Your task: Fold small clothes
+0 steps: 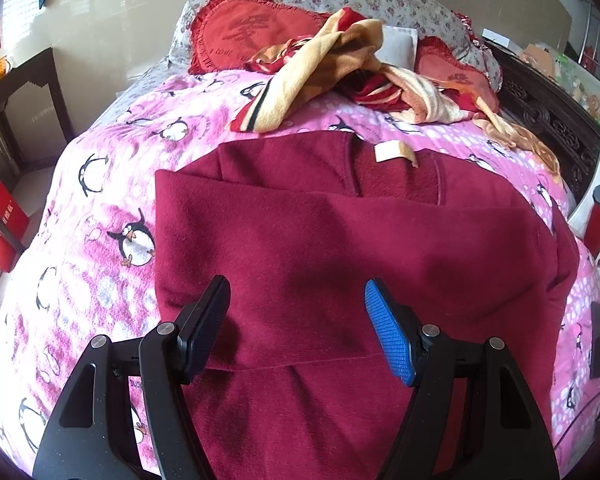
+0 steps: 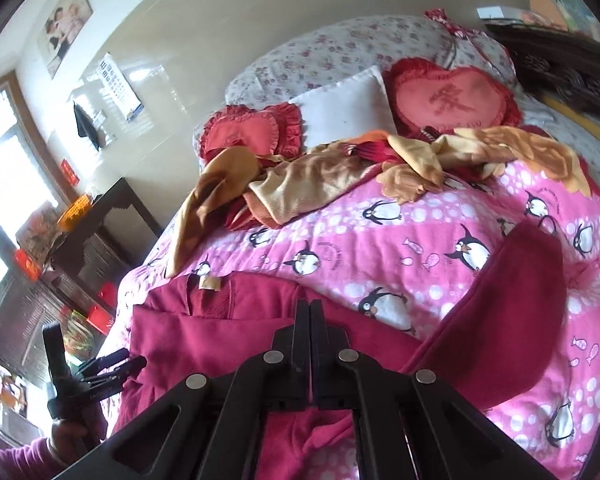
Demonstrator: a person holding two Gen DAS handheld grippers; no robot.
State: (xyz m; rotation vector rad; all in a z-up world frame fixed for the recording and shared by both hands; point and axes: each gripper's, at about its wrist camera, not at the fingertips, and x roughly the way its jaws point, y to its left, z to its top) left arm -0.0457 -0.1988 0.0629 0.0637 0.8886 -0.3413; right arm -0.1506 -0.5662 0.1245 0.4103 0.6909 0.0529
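A dark red fleece garment (image 1: pixel 340 232) lies partly folded on the pink penguin bedspread (image 1: pixel 100 200), its neck label (image 1: pixel 392 152) at the far end. My left gripper (image 1: pixel 296 320) is open and empty, hovering just above the garment's near part. In the right wrist view the garment (image 2: pixel 228 336) lies left of centre, and one sleeve (image 2: pixel 512 312) spreads out to the right. My right gripper (image 2: pixel 310 312) has its fingers pressed together above the garment; I cannot see cloth between them. The left gripper also shows there (image 2: pixel 116 364), held by a hand.
Crumpled yellow and red cloths (image 1: pixel 340 68) and heart-shaped red cushions (image 1: pixel 240 36) lie at the head of the bed. A dark carved headboard (image 1: pixel 548 112) runs along the right. A dark side table (image 1: pixel 28 88) and a red bag (image 1: pixel 4 224) stand left of the bed.
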